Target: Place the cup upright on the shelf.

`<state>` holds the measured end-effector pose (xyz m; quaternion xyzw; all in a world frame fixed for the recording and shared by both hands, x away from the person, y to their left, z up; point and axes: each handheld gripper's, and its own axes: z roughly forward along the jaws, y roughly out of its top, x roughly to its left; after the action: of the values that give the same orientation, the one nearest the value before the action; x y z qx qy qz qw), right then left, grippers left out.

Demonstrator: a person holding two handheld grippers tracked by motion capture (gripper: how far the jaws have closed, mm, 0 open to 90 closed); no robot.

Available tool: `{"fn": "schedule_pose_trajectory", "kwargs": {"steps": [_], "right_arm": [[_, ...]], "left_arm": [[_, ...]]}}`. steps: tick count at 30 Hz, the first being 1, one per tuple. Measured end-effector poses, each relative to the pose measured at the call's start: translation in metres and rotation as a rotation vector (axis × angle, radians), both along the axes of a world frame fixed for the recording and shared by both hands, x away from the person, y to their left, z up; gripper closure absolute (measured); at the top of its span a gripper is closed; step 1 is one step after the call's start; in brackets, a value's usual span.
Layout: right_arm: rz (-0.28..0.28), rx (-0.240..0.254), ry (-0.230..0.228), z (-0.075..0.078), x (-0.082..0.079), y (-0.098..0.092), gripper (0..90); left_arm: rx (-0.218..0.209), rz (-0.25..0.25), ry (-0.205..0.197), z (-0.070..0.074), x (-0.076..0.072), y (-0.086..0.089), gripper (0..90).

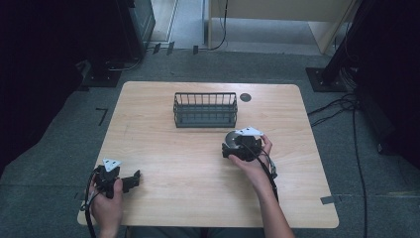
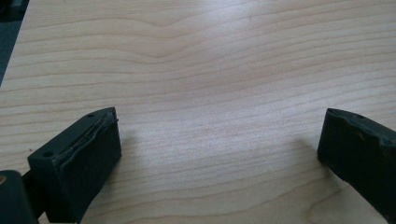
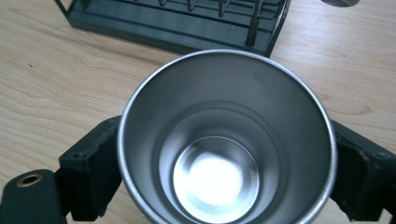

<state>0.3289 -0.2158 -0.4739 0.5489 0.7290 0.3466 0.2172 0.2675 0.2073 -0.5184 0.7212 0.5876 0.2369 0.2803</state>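
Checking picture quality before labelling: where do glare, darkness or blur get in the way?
Right gripper view: bright glare on the steel cup's bottom, rack slightly soft. High view: dim, with black corners. Left gripper view: pale sheen on the table, soft shadows beside the jaws.

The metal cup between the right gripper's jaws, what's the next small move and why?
Probably close the right gripper firmly on the cup, then lift. Its jaws flank the cup's sides, the cup stands upright on the table, and the wire rack sits just beyond it.
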Motion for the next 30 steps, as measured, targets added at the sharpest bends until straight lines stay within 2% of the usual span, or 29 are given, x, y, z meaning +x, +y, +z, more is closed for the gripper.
{"fn": "schedule_pose_trajectory", "kwargs": {"steps": [3,11,17,30], "right_arm": [[-0.006,-0.031,0.001,-0.004,0.002,0.003,12.3],[-0.012,-0.044,-0.012,-0.002,0.002,0.004,14.5],[-0.003,0.002,-0.019,0.002,0.002,0.003,14.7],[0.034,0.030,-0.039,0.023,0.002,0.004,15.0]], "left_arm": [[0.000,0.000,0.000,0.000,0.000,0.000,0.0],[0.000,0.000,0.000,0.000,0.000,0.000,0.0],[0.000,0.000,0.000,0.000,0.000,0.000,0.0],[0.000,0.000,0.000,0.000,0.000,0.000,0.0]]}}
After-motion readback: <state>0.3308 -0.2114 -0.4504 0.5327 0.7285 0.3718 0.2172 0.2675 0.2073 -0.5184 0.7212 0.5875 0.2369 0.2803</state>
